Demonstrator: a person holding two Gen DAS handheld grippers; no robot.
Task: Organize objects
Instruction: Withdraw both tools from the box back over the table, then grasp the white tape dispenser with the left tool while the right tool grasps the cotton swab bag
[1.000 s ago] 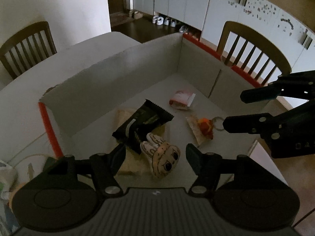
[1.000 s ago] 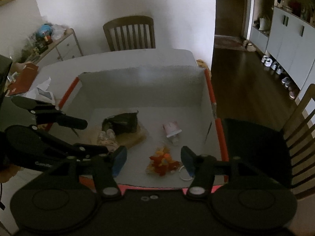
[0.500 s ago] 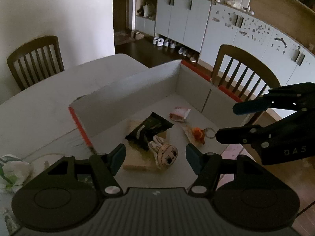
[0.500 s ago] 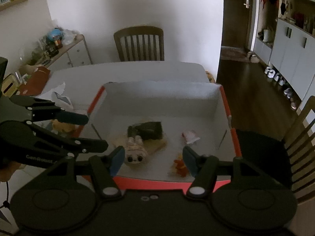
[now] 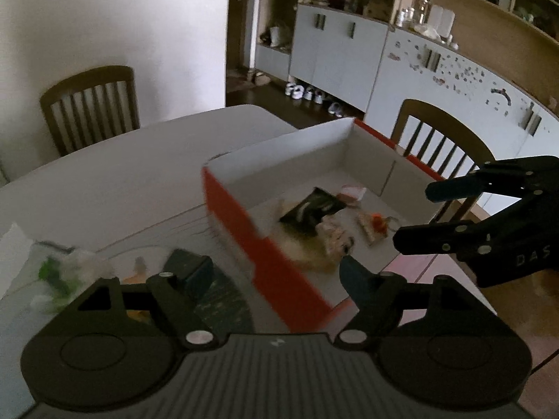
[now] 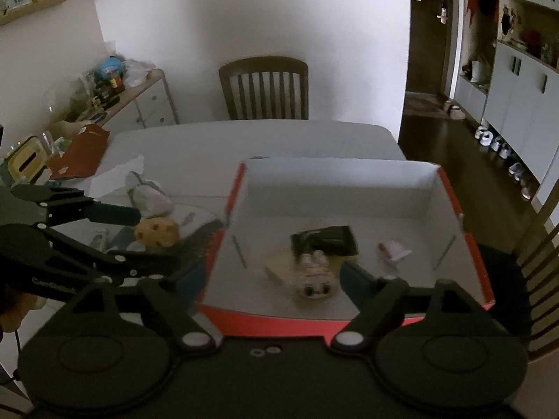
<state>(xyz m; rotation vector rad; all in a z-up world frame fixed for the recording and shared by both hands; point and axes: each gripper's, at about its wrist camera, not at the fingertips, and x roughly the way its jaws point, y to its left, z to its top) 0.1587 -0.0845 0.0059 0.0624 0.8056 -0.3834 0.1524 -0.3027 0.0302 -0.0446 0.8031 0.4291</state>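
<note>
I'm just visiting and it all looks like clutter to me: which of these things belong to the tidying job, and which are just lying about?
Part of the job:
- red box
- black packet
- plush animal
- pink wrapper
- orange keyring charm
- round yellow toy, outside the box

Just lying about:
- chair
- shoes
- sideboard clutter

Plush bunny (image 6: 314, 281), black packet (image 6: 326, 241) inside red-rimmed box (image 6: 265, 324)

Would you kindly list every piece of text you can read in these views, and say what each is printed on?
"DAS", cut off at the frame's edge: on the right gripper body.
Pale lettering on the left gripper body: too blurred to read.
Print on the black packet in the box: too blurred to read.
</note>
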